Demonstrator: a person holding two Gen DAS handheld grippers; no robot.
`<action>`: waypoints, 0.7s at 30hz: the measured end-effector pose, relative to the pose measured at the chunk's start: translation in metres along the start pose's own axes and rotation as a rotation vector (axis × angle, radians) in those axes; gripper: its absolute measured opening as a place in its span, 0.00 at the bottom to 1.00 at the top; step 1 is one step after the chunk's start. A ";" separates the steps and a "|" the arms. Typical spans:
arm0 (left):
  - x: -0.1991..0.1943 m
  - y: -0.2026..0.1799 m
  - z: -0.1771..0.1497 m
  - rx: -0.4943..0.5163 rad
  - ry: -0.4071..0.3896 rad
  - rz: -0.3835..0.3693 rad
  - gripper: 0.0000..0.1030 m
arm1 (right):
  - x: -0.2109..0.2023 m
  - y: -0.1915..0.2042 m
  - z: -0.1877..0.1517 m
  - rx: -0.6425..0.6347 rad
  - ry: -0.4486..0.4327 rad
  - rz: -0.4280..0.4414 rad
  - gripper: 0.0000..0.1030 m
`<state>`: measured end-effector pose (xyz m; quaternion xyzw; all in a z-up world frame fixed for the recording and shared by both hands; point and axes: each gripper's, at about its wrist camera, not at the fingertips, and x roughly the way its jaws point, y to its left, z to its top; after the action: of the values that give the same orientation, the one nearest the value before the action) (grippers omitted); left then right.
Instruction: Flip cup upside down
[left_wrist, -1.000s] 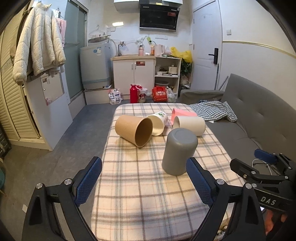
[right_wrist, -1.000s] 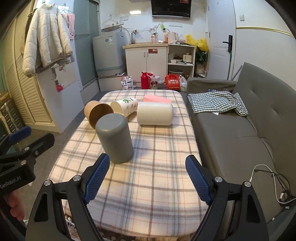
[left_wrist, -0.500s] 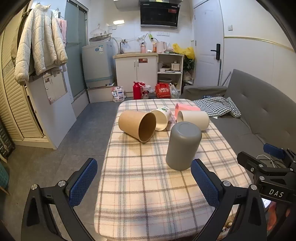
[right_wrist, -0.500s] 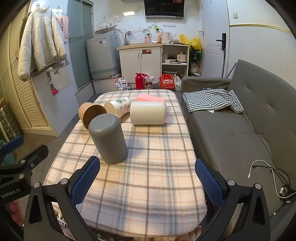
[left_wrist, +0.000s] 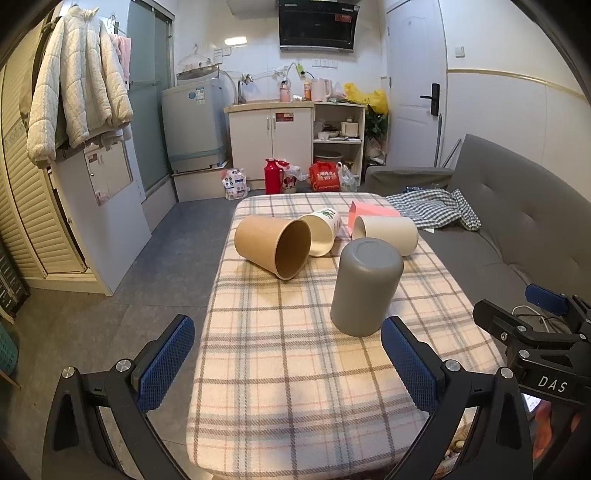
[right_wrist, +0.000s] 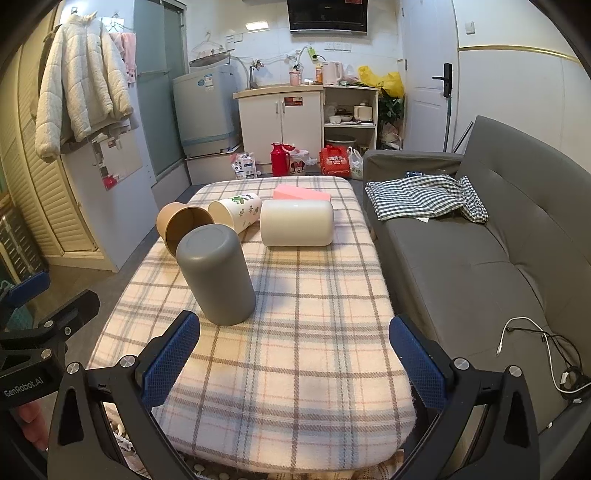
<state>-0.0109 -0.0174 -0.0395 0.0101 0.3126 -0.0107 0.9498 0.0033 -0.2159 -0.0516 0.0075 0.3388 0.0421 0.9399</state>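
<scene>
A grey cup (left_wrist: 365, 286) stands upside down, base up, on the plaid-covered table (left_wrist: 295, 369); it also shows in the right wrist view (right_wrist: 216, 275). A brown paper cup (left_wrist: 273, 245) (right_wrist: 183, 225), a white leaf-print cup (left_wrist: 323, 230) (right_wrist: 236, 210) and a cream cup (left_wrist: 386, 229) (right_wrist: 297, 221) lie on their sides behind it. My left gripper (left_wrist: 288, 363) is open and empty, near the table's front edge. My right gripper (right_wrist: 293, 363) is open and empty, to the right of the grey cup.
A pink box (right_wrist: 301, 194) lies at the table's far end. A grey sofa (right_wrist: 480, 240) with a checked cloth (right_wrist: 424, 201) runs along the right. Cabinets, a washing machine (left_wrist: 194, 127) and floor clutter stand beyond.
Both grippers have drawn back from the grey cup and risen slightly; the cup stays standing upside down. Both stay open.
</scene>
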 end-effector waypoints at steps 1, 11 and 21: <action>0.000 0.000 0.000 -0.001 0.001 0.001 1.00 | 0.000 0.000 0.000 0.000 0.000 0.000 1.00; 0.000 0.002 -0.001 -0.002 -0.002 0.001 1.00 | -0.001 0.000 -0.001 -0.004 -0.007 0.003 1.00; 0.001 0.004 -0.003 -0.002 0.000 -0.001 1.00 | -0.003 0.001 -0.001 -0.004 -0.008 -0.001 1.00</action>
<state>-0.0118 -0.0132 -0.0427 0.0090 0.3129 -0.0107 0.9497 0.0001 -0.2148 -0.0503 0.0056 0.3350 0.0425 0.9412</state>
